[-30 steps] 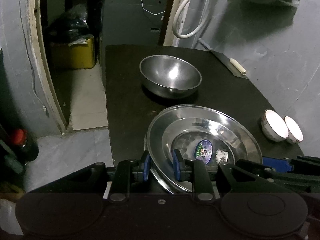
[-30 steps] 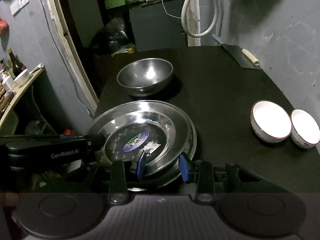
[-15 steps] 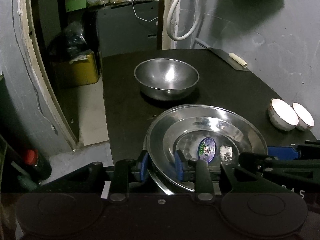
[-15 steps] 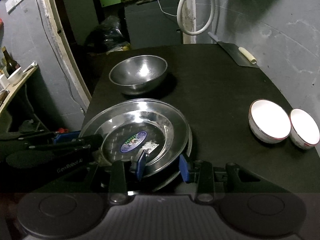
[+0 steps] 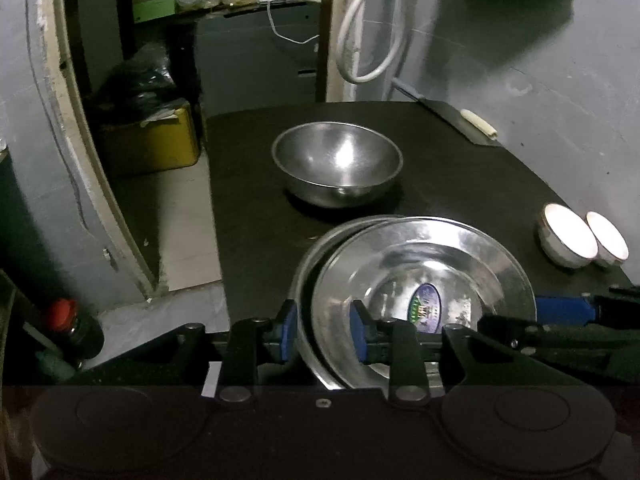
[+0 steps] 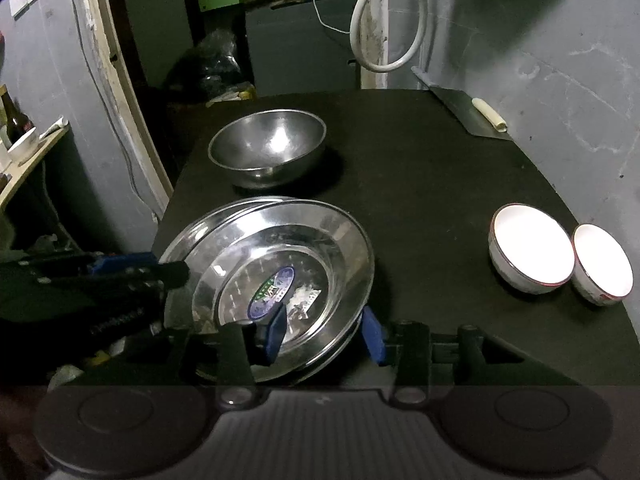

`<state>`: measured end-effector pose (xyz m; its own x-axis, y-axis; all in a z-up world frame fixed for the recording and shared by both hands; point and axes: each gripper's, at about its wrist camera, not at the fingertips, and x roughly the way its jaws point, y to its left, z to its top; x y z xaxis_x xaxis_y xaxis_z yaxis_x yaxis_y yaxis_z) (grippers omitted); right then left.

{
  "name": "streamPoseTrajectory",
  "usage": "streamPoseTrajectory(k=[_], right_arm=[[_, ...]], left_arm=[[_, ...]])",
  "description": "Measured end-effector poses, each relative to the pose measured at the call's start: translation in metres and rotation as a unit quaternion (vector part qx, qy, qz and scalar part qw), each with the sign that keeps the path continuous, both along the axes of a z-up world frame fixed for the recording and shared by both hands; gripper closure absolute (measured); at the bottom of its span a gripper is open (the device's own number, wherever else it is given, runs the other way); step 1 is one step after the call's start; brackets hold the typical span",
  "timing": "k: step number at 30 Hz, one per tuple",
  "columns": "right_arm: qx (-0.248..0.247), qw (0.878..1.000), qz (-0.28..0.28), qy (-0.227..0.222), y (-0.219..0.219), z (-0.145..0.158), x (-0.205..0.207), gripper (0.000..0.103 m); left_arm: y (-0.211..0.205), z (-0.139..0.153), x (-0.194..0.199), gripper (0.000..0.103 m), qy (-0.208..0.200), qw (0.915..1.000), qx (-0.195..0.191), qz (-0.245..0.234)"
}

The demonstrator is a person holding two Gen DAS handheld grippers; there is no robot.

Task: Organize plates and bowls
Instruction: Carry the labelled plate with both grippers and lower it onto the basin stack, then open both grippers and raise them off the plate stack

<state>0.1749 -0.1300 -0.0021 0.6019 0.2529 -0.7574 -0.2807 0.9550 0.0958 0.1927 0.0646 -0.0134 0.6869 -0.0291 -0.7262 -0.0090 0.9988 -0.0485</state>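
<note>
Two steel plates lie stacked near the front of the black table [image 5: 460,184]. The upper plate [image 5: 424,276] [image 6: 280,264] has an oval sticker and sits a little to the right of the lower plate [image 5: 310,264] [image 6: 188,236]. My left gripper [image 5: 323,332] straddles both rims at the left, and its jaws are opening with a small gap at the pads. My right gripper [image 6: 324,334] straddles the near right rims, also opening, its outer pad clear of the metal. A steel bowl [image 5: 338,164] [image 6: 267,146] stands behind the plates. Two white bowls [image 5: 566,236] [image 6: 530,254] sit side by side at the right edge.
A cleaver [image 5: 460,120] lies at the back right corner by the wall. A white hose [image 5: 360,40] hangs behind the table. Left of the table, on the floor, are a yellow box [image 5: 152,140] and a red-capped bottle [image 5: 66,316]; a shelf [image 6: 28,152] stands further left.
Both grippers' jaws have widened around the plate rims. The upper plate now sits shifted to the right, so the lower plate's left rim shows.
</note>
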Motion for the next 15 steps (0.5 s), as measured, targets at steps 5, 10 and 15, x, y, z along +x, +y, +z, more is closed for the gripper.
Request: streamPoseTrajectory(k=[5,10,15], right_arm=[[-0.009,1.0,0.006,-0.005,0.009,-0.002,-0.002,0.039],[-0.014,1.0,0.012,-0.01,0.017,-0.006,-0.001,0.026],[-0.022,1.0,0.012,-0.013,0.025,-0.012,-0.001,0.016]], left_arm=[[0.013,0.007,-0.009,0.041,-0.008,0.9996,-0.01,0.023],[0.023,0.017,-0.019,0.025,-0.027,0.9989,-0.012,0.037],[0.028,0.023,-0.026,0.023,-0.037,0.9983,-0.009,0.044]])
